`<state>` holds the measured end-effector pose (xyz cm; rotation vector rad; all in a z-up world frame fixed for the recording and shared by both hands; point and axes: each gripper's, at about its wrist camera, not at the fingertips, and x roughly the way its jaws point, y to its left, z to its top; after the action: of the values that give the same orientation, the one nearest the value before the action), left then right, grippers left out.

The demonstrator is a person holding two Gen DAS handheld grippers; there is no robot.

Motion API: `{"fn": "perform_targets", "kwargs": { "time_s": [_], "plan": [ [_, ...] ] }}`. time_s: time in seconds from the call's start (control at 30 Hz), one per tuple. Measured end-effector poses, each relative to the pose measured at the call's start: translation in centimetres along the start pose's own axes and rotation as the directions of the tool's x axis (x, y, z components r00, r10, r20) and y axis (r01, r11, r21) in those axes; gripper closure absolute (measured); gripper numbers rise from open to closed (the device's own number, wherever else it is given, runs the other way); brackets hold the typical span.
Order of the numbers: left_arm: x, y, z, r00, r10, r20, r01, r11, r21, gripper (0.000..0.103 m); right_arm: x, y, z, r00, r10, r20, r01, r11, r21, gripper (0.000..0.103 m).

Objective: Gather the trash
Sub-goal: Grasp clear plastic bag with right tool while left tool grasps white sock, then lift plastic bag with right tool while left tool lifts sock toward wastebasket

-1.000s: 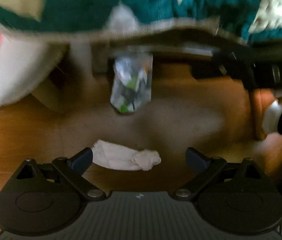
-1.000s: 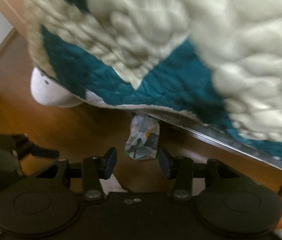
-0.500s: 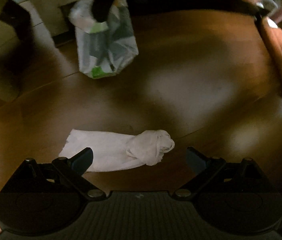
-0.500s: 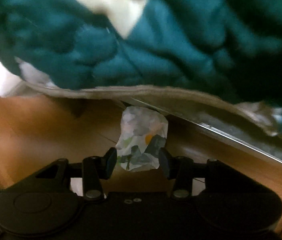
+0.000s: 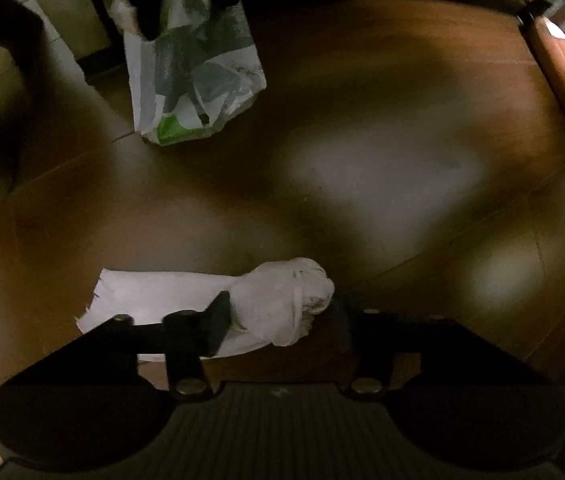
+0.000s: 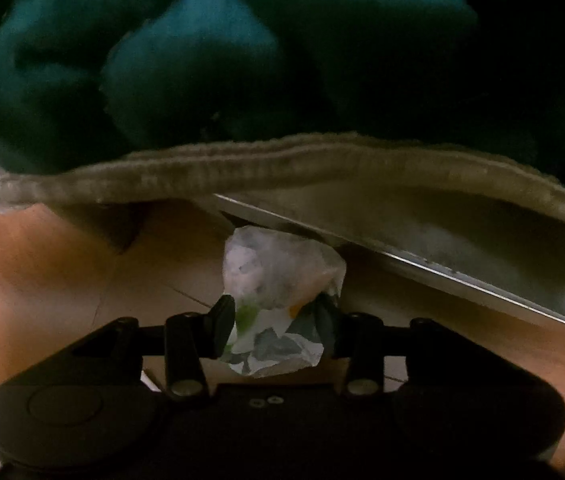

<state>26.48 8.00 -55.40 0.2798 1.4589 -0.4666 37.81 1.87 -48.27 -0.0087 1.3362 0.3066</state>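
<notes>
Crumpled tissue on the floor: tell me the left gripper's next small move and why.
Probably finish closing, then lift. The left gripper has just been closing, and its fingers already flank the bunched end of the crumpled tissue, which lies flat on the wooden floor; whether the pads press yet is unclear.

A: Item one, bearing surface?
B: Brown wooden plank floor [image 5: 382, 92], glossy, with pale patches of reflected light and thin seams between the boards; the right wrist view shows the same floor [image 6: 42, 264], lighter and more orange.

A: Item two, lying directly on it?
B: One white crumpled paper tissue [image 5: 218, 300], flat at its left end, bunched into a knot at its right.

A: Item three?
B: One thin crumpled plastic bag printed in white, grey and green [image 5: 194, 76], its lower end on the boards, well apart from the tissue. Whether its upper part rests on the floor cannot be told.
</notes>
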Motion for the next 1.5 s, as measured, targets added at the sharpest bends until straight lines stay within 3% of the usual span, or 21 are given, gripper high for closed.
{"fn": "perform_targets", "kwargs": {
  "time_s": [0.03, 0.07, 0.2, 0.5, 0.67, 0.93, 1.2, 1.37, 1.5],
  "plan": [
    [-0.1, 0.2, 0.0, 1.0, -0.002, 0.002, 0.002, 1.0, -0.01, 0.061, 0.0, 0.1, 0.0, 1.0, 0.004, -0.003, -0.004, 1.0, -0.006, 0.091],
    [0.0, 0.3, 0.1, 1.0, 0.0, -0.001, 0.0, 1.0, -0.019, 0.065, 0.0, 0.0, -0.1, 1.0, 0.01, -0.008, -0.01, 1.0, -0.009, 0.094],
    [-0.4, 0.7, -0.2, 1.0, 0.004, 0.005, -0.004, 0.998, -0.056, 0.074, -0.5, 0.3, -0.4, 1.0, 0.011, -0.006, -0.011, 0.999, -0.046, 0.096],
    [-3.2, 4.1, -1.5, 0.999, 0.023, 0.04, -0.014, 0.977, -0.213, 0.075, -4.1, -0.3, -3.0, 1.0, 0.009, -0.016, -0.011, 0.992, -0.129, 0.097],
    [-6.7, 6.4, -2.3, 0.996, 0.05, 0.07, -0.025, 0.948, -0.317, 0.075, -6.7, -0.8, -4.7, 1.0, -0.002, -0.014, -0.001, 0.988, -0.154, 0.097],
    [-15.6, 8.6, -2.3, 0.982, 0.105, 0.159, -0.036, 0.922, -0.386, 0.075, -14.5, -1.5, -4.7, 0.998, 0.026, 0.063, -0.014, 0.984, -0.177, 0.097],
    [-26.5, 8.2, -1.9, 0.937, 0.157, 0.311, -0.005, 0.899, -0.438, 0.075, -23.9, -1.7, -5.5, 0.98, 0.064, 0.19, -0.026, 0.98, -0.199, 0.097],
    [-33.8, 7.0, -1.1, 0.891, 0.198, 0.409, -0.009, 0.907, -0.42, 0.075, -30.9, -1.0, -5.9, 0.955, 0.08, 0.286, -0.02, 0.978, -0.207, 0.097],
    [-39.4, 5.1, -0.8, 0.843, 0.228, 0.488, -0.016, 0.916, -0.4, 0.075, -36.5, -1.1, -6.8, 0.926, 0.088, 0.368, -0.009, 0.977, -0.211, 0.097]
  ]
}}
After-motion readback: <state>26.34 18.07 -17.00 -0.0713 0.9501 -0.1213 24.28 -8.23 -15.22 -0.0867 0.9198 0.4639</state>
